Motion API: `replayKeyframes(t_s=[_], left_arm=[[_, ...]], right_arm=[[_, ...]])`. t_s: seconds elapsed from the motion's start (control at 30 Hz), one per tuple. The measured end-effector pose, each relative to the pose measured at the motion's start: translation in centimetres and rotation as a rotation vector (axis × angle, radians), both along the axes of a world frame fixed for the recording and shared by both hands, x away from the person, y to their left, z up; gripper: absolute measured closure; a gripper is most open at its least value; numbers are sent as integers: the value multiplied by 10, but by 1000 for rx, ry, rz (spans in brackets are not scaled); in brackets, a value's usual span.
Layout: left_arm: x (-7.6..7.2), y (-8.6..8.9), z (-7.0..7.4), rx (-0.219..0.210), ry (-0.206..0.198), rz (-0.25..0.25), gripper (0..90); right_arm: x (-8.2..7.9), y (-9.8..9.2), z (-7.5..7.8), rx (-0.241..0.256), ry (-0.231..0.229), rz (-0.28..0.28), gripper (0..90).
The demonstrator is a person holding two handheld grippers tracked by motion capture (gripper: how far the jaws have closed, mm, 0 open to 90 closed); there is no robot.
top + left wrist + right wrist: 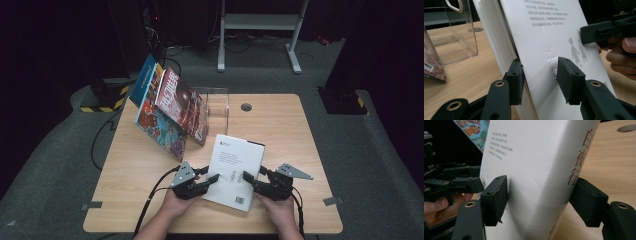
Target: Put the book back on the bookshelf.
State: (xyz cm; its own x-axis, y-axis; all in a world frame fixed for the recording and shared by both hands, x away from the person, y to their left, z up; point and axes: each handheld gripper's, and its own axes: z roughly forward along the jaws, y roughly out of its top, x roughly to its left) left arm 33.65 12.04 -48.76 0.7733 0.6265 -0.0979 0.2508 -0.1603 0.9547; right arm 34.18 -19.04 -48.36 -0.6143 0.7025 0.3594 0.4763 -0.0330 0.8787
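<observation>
A thick white book (236, 162) lies tilted at the table's near middle, back cover up, with small grey figures and a barcode on it. My left gripper (213, 177) is shut on its left edge, and my right gripper (248, 176) is shut on its right side. In the left gripper view the jaws (540, 80) pinch the cover and pages of the book (546, 32), denting the cover. In the right gripper view the jaws (540, 198) clamp the book (531, 157) across its spine, which carries red characters. I cannot tell whether its far edge touches the table.
Several colourful books (172, 107) lean against a clear acrylic stand (219, 106) at the back left of the wooden table (292, 140). A round cable hole (246, 107) sits behind the white book. A white metal frame (260, 22) stands on the floor beyond.
</observation>
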Motion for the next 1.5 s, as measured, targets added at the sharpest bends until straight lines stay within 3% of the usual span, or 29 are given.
replayKeyframes(t_s=[0.2,0.37,0.73,0.9,1.5], left_arm=[[0,-3,2,-8,-2,30,584],[2,-7,4,-20,-15,51,584],[5,-12,7,3,-62,81,585],[5,-13,7,-3,-64,87,586],[10,-20,5,19,-121,116,580]], right_arm=[[-1,1,4,-27,-38,-4,331],[-2,-1,7,-20,-55,-11,352],[-1,-2,14,-20,-112,-17,384],[1,-2,16,-23,-119,-16,393],[1,-2,21,-48,-212,-33,408]])
